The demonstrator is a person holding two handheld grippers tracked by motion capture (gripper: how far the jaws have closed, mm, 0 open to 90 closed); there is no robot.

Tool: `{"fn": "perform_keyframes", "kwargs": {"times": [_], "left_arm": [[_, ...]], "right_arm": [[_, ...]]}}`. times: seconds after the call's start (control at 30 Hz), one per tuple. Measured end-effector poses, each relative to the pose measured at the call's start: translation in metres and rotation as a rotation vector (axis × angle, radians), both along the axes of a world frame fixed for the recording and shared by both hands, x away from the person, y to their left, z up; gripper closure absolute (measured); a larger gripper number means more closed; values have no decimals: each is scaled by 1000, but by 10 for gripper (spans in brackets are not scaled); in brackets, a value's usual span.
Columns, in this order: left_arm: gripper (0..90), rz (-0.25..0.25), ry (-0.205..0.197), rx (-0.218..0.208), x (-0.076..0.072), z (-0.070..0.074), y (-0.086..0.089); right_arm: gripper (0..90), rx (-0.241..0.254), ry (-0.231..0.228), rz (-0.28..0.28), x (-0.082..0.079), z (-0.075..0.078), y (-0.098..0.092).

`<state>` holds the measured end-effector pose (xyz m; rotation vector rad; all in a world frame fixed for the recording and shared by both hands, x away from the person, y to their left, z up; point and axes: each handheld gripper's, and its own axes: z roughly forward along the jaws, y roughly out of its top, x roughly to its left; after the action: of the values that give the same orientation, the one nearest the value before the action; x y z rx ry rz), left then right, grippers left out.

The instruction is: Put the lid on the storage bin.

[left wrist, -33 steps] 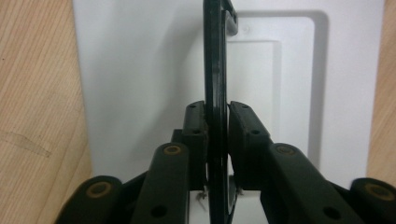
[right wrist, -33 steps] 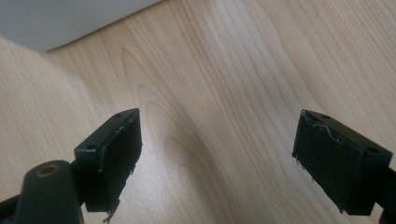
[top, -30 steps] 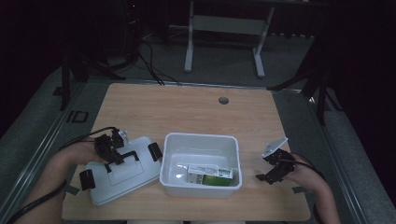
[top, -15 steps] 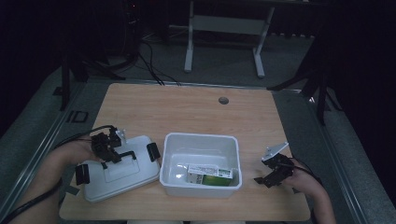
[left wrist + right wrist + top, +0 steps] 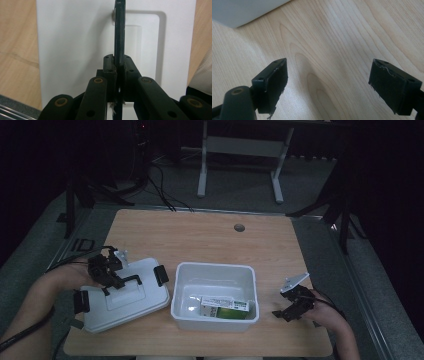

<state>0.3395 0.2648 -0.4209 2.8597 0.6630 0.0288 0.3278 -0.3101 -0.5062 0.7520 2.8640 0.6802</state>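
A white lid (image 5: 125, 305) with black latches lies tilted at the table's left. Its thin black handle (image 5: 131, 281) stands up from the lid's middle. My left gripper (image 5: 107, 275) is shut on this handle. In the left gripper view the jaws pinch the handle (image 5: 119, 37) edge-on at my left gripper (image 5: 119, 65), with the lid (image 5: 75, 50) behind it. A white bin (image 5: 215, 269) sits mid-table and holds a green and white box (image 5: 225, 307). Right of the bin my right gripper (image 5: 291, 311) stands open, and in its own view my right gripper (image 5: 329, 82) hangs over bare wood.
A corner of the bin (image 5: 242, 10) shows at the upper left of the right gripper view. A round hole (image 5: 239, 227) marks the far side of the table (image 5: 200, 240). A metal stand (image 5: 240, 150) and cables lie on the floor beyond.
My left gripper has risen with the handle in it, and the lid's near side has lifted and tilted. The right gripper has hardly moved.
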Motion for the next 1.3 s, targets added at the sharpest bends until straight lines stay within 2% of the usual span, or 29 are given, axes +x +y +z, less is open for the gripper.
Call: {"fn": "perform_keyframes", "kwargs": {"times": [0.03,0.13,0.23,0.27,0.37,0.43,0.47,0.7,0.77,0.87,1.03,1.23,1.3], "left_arm": [[844,0,0,0,0,0,0],[844,4,-24,12,-2,19,2],[844,-1,-33,7,-3,27,4],[844,-1,-47,4,-5,35,5],[844,0,-59,11,-7,47,6],[844,1,-60,12,-7,50,6],[844,-1,-68,5,-7,60,5],[844,-23,-105,15,-8,82,-4],[844,-25,-107,15,-8,84,-5],[844,-42,-119,-12,-11,94,-13],[844,-70,-131,-26,-12,98,-23],[844,-137,-123,-22,-10,98,-50],[844,-152,-122,-32,-9,98,-58]], "right_arm": [[150,-2,2,1,0,0,0],[150,1,4,-4,0,1,0],[150,1,3,-1,0,1,0],[150,2,5,-4,0,2,1],[150,3,8,-4,0,2,2],[150,0,7,1,0,2,2],[150,2,9,1,0,2,3],[150,2,0,4,2,5,6],[150,3,1,2,2,5,5],[150,1,4,3,1,4,5],[150,6,6,2,0,3,5],[150,7,10,8,-2,1,7],[150,11,10,6,-2,1,7]]}}
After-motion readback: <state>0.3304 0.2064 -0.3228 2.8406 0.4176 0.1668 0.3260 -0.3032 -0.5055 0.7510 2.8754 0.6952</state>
